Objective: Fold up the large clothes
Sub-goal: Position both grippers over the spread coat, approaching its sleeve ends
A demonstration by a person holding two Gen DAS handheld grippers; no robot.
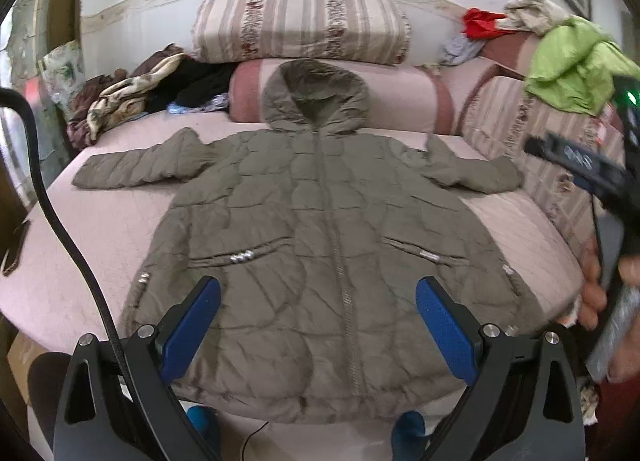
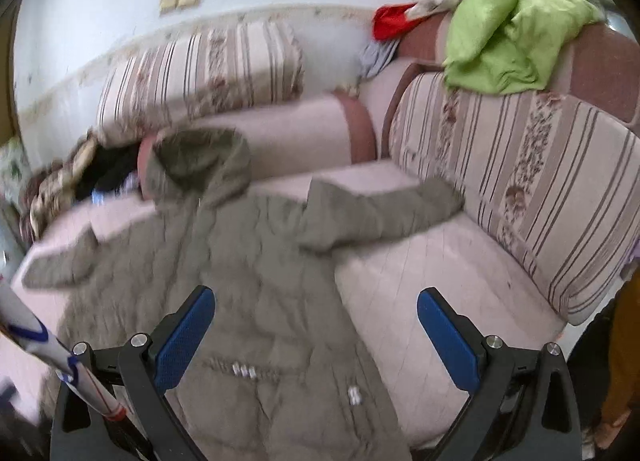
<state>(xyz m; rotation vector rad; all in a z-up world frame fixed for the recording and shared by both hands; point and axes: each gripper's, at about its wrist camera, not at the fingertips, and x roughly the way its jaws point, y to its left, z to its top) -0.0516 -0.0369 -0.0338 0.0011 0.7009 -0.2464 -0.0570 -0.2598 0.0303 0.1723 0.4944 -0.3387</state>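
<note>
An olive quilted hooded coat [image 1: 312,229] lies flat, front up and zipped, on a pink sofa seat [image 1: 100,229], both sleeves spread out, hood against the back cushion. My left gripper [image 1: 318,289] is open and empty, above the coat's lower hem. My right gripper [image 2: 316,301] is open and empty, above the coat's right side; the coat [image 2: 240,281] fills the left of that view, its right sleeve [image 2: 380,209] stretching toward the striped cushion. The right gripper also shows blurred at the right edge of the left wrist view [image 1: 592,169].
Striped floral cushions [image 1: 300,27] line the sofa back and right side [image 2: 520,181]. A pile of clothes [image 1: 140,93] lies at the back left. Green [image 2: 512,25] and red [image 2: 392,21] garments lie on the right armrest. A black cable [image 1: 60,213] hangs at left.
</note>
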